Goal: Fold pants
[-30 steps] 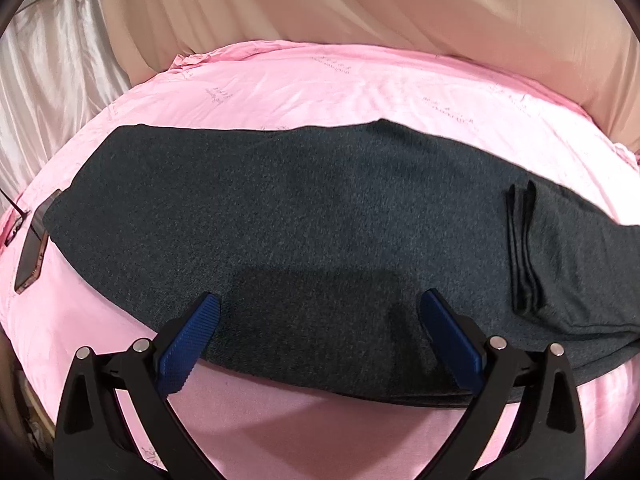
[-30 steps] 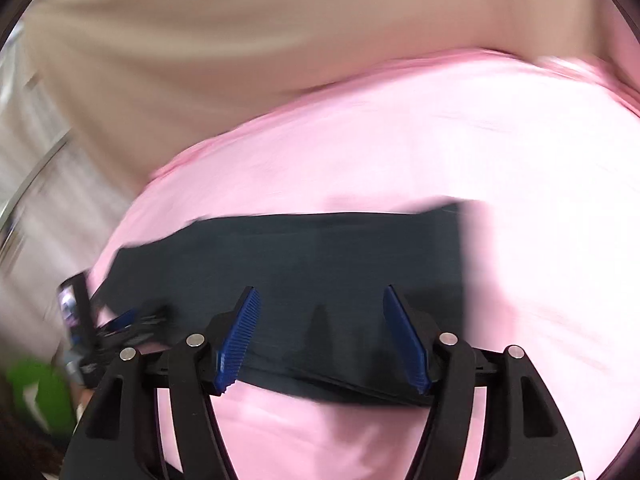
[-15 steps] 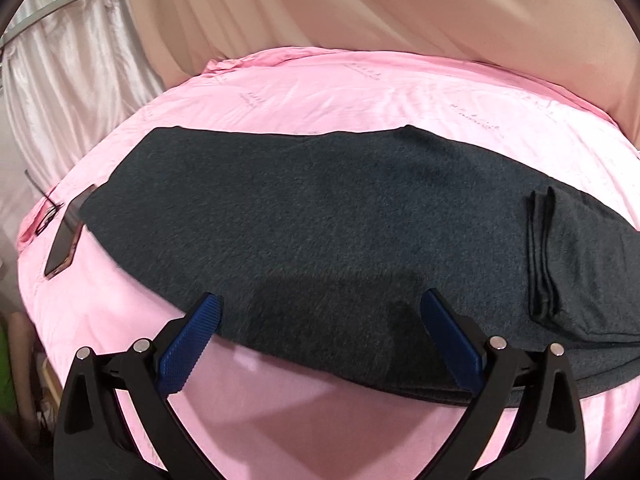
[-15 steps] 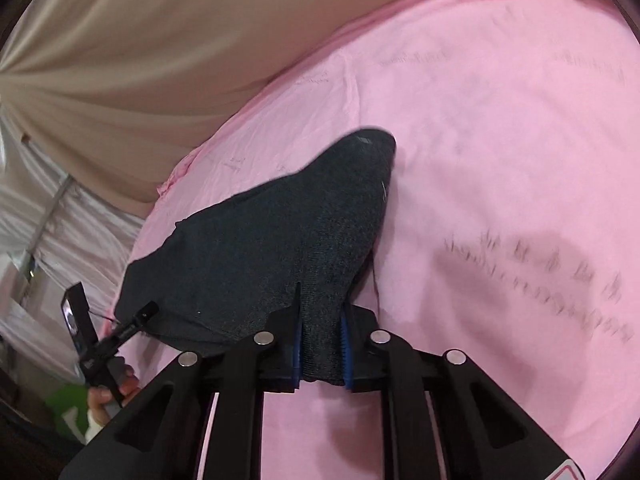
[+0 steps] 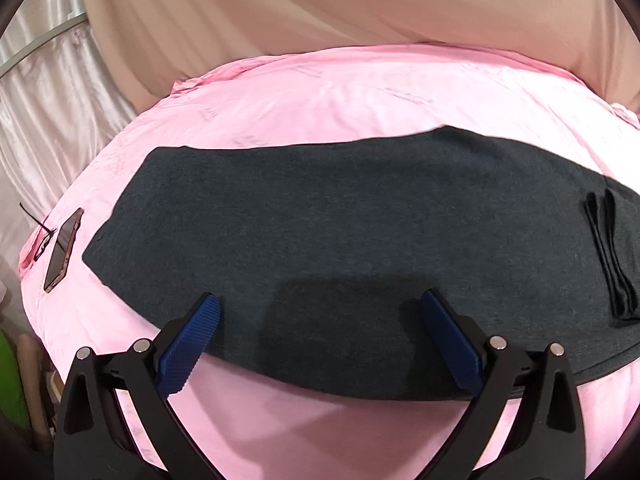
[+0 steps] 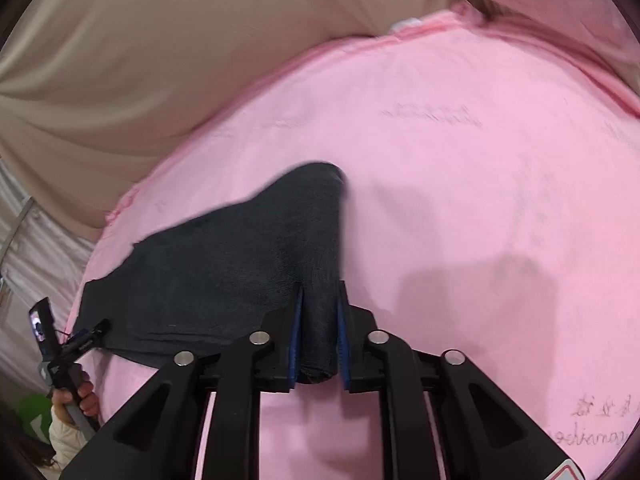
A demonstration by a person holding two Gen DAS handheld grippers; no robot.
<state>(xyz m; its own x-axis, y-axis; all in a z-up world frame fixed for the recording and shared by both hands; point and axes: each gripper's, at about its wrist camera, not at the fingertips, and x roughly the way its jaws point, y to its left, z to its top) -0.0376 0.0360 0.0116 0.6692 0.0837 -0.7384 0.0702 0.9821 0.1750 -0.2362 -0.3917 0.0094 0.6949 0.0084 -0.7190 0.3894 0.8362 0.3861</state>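
Dark grey pants [image 5: 340, 220] lie spread flat across the pink bed sheet [image 5: 360, 100], with one end folded over at the right [image 5: 616, 260]. My left gripper [image 5: 320, 298] hangs open over the pants' near edge, and nothing is between its blue pads. In the right wrist view, one end of the pants [image 6: 224, 264] is bunched between the pads of my right gripper [image 6: 320, 292] and rises off the sheet [image 6: 480, 200]. That gripper's jaws are opening slightly, but the cloth still fills the gap.
A phone [image 5: 62, 250] and a thin black cable lie on the sheet left of the pants. Beige curtain [image 5: 320, 8] hangs behind the bed. A person's hand [image 6: 80, 396] holds the other gripper's handle at the lower left of the right wrist view.
My right gripper went from open above the pants to closed on one end, which now stands bunched up. My left gripper stayed open and shifted left along the near edge.
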